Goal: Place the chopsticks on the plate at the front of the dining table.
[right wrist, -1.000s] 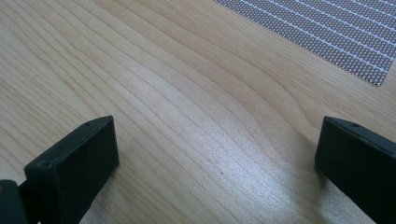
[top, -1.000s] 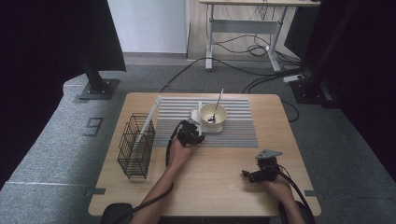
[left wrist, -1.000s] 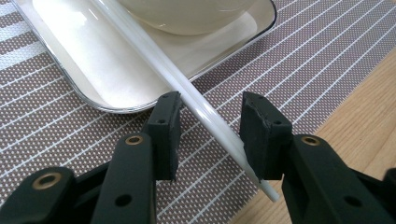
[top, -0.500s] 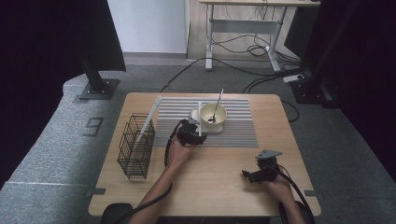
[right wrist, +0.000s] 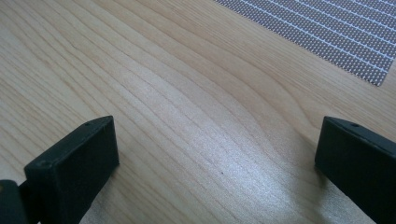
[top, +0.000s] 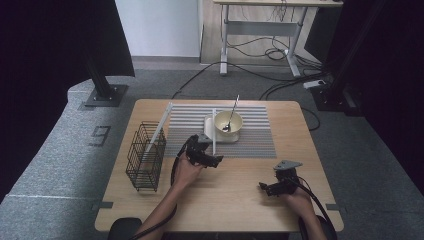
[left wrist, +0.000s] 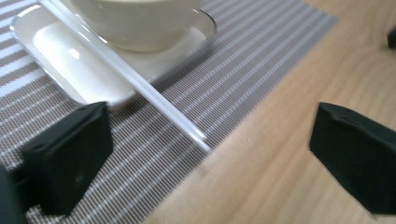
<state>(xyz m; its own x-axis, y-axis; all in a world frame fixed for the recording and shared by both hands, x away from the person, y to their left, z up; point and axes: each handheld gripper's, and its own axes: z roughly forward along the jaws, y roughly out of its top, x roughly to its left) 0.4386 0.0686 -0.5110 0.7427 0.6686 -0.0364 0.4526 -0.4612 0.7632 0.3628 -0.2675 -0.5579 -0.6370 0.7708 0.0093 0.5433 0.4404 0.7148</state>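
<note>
**user1:** Quick count of what's on the desk (top: 235, 200)? I get one striped mat (top: 250, 142), one white tray (top: 212, 136), one cream bowl (top: 229, 122) on the tray with one spoon (top: 231, 114) leaning in it, one wire basket (top: 146, 156), and two white sticks.

**user2:** Same here. One stick (top: 214, 131) lies across the tray's edge, and its near tip ends just ahead of the left claw (top: 216, 161), right where the mat meets the bare wood. The other stick (top: 159, 127) leans out of the basket, off to that claw's left side.

**user1:** Claws?

**user2:** Two. The left one has its jaws spread wide apart, nothing between them, with the stick's tip just in front. The right claw (top: 263, 187) is gaping too, over plain wood, with the mat's corner ahead of it and well apart from the stick.
</note>
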